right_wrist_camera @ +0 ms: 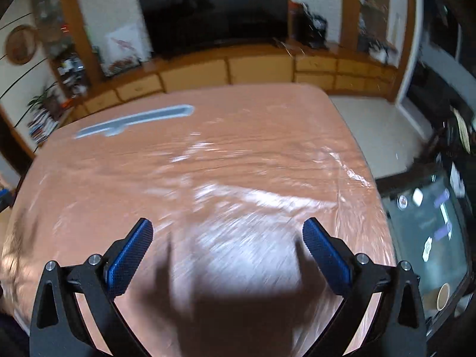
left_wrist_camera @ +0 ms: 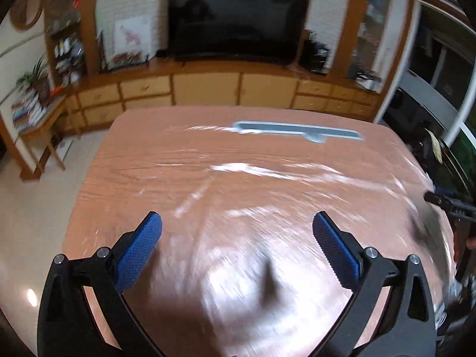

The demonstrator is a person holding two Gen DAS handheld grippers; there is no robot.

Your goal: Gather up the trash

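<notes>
Living room with a dark television (left_wrist_camera: pixel 238 20) behind a plastic-covered pink table (left_wrist_camera: pixel 208 154); a grey strip (left_wrist_camera: pixel 297 129) lies at the table's television side; left gripper (left_wrist_camera: pixel 237 232) and right gripper (right_wrist_camera: pixel 227 236) splayed, empty, above the table; trash visible in a bin (right_wrist_camera: pixel 428 238) beside the table's right edge.

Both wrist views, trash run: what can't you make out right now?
- Table near part: motion blur in both views; any small scraps unreadable.
- Grey flat piece at the far edge: too smeared to identify.
- Bin contents, right wrist view: blurred, cut by the frame edge.

Grey tray (left_wrist_camera: pixel 297 128) on pink table (left_wrist_camera: pixel 178 163), television (left_wrist_camera: pixel 235 20) behind.
</notes>
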